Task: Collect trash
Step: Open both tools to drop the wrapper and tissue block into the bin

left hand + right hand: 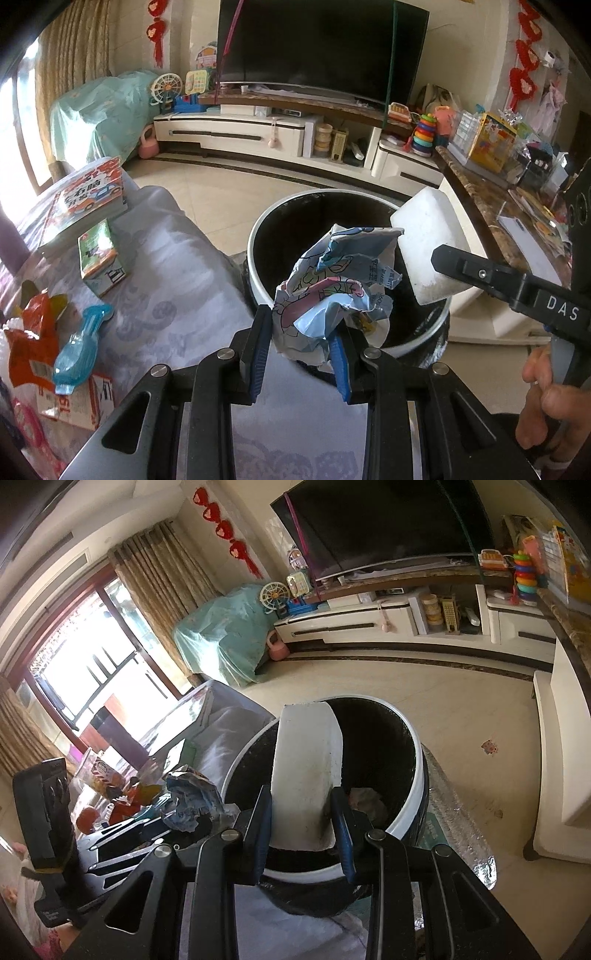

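My left gripper [301,332] is shut on a crumpled printed wrapper [332,280], held over the near rim of a round bin [258,236] with a white rim and black inside. My right gripper [301,808] is shut on a white foam block [308,771], held above the same bin [417,775]. In the left wrist view the foam block [424,243] hangs over the bin's right side, with a black gripper finger [480,273] against it. In the right wrist view the wrapper [192,801] sits at the left. Some trash [365,801] lies inside the bin.
A cloth-covered table [166,266] at the left carries a book [88,203], a small green carton [99,258], an orange wrapper [33,339] and a blue plastic piece [79,343]. A marble counter [491,206] with clutter runs along the right. A hand [546,402] grips the right tool.
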The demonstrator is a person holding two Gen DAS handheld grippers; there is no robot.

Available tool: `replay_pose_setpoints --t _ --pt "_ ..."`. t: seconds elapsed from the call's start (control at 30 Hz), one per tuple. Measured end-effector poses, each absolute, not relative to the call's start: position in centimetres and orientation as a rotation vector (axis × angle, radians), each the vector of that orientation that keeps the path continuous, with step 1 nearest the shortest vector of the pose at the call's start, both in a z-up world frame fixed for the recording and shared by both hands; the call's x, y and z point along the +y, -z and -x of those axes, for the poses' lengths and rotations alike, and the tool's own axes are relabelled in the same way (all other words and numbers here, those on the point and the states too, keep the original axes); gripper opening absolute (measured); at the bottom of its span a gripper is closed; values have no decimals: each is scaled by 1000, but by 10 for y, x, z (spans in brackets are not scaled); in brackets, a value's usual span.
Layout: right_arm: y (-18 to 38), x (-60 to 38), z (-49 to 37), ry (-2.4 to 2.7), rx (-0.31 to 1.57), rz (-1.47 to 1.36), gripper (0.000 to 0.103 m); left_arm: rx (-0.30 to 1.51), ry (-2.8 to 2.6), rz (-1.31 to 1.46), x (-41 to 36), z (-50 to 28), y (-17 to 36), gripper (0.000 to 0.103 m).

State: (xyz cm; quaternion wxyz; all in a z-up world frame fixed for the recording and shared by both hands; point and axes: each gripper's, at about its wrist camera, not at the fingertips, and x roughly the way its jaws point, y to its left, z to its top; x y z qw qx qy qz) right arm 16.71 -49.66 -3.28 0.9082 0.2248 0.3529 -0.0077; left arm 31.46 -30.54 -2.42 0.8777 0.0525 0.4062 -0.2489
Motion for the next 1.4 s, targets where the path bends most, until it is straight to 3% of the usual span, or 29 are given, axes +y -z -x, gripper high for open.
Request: replay_pose_setpoints --t 0.97,1.07,1.13,1.2,1.4 --pt "44 -515 -189 36 773 -463 35 885 519 -114 -331 -343 34 30" --pt "43 -514 -190 47 780 -462 43 894 509 -113 -332 -346 33 35" --pt "42 -516 -189 55 776 -464 58 893 503 -111 -333 -347 32 48" --pt "41 -517 -187 56 769 -470 62 883 491 -112 -332 -345 31 54" --pt "37 -515 -179 69 752 -464 75 882 466 -113 -327 -337 33 57"
